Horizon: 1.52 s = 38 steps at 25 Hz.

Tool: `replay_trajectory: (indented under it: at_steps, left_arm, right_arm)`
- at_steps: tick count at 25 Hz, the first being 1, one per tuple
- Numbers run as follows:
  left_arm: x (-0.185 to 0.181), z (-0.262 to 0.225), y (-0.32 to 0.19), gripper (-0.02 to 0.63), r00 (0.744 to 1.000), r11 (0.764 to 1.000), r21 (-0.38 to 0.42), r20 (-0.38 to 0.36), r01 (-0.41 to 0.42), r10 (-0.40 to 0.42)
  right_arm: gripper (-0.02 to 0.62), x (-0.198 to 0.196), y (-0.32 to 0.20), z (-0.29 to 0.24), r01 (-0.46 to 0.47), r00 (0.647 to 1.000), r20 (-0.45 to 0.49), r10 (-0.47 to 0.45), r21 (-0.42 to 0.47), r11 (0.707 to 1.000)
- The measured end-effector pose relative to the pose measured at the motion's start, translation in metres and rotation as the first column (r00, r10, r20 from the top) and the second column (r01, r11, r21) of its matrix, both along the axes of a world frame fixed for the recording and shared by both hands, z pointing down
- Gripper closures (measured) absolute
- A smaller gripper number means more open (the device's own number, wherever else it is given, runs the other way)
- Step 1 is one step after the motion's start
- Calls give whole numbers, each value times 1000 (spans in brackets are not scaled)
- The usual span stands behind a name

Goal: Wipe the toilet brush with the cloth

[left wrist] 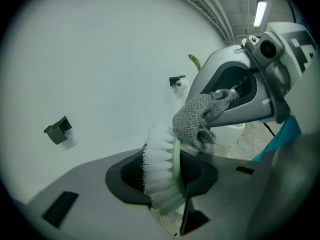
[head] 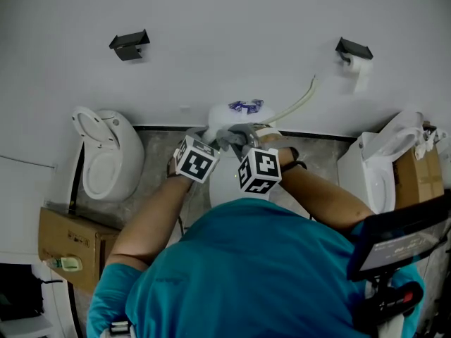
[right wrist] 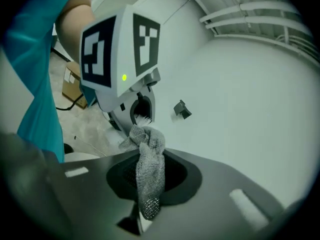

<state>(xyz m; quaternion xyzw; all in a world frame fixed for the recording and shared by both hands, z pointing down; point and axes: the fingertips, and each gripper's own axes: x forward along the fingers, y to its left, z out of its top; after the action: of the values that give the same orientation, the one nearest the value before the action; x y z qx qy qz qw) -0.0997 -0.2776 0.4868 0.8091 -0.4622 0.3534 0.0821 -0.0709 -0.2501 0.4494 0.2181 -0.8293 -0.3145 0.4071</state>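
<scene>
White wall (left wrist: 100, 59) fills the background; your left gripper (left wrist: 167, 196) clamps the white-bristled, green-backed toilet brush (left wrist: 159, 171) at lower centre. Your right gripper (right wrist: 145, 209) pinches the grey knitted cloth (right wrist: 150, 166); press it firmly along the bristles.

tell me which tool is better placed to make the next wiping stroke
Right. The right tool grips the cloth, which meets the top of the toilet brush. The left tool is clamped on that brush and probably best just holds it steady.
</scene>
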Motion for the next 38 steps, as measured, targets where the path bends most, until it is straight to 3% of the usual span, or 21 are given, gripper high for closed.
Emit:
replay_trajectory:
  at_steps: [9, 16, 24, 38]
  left_arm:
    - [-6, -7, -2, 459, 1000, 999, 38, -19, 4, -3]
    - [-11, -10, -6, 460, 999, 997, 79, 37, 0, -3]
    - [-13, -11, -8, 461, 999, 995, 100, 49, -6, 1]
    - [-25, -17, -7, 462, 1000, 992, 129, 27, -1, -3]
  right_arm:
    - [565, 9, -4, 1, -25, 999, -36, 26, 35, 999]
    - [565, 18, -13, -3, -68, 996, -49, 70, 45, 997]
    - [565, 30, -19, -4, -101, 993, -51, 103, 47, 994]
    - [565, 55, -33, -13, -167, 985, -30, 170, 67, 984]
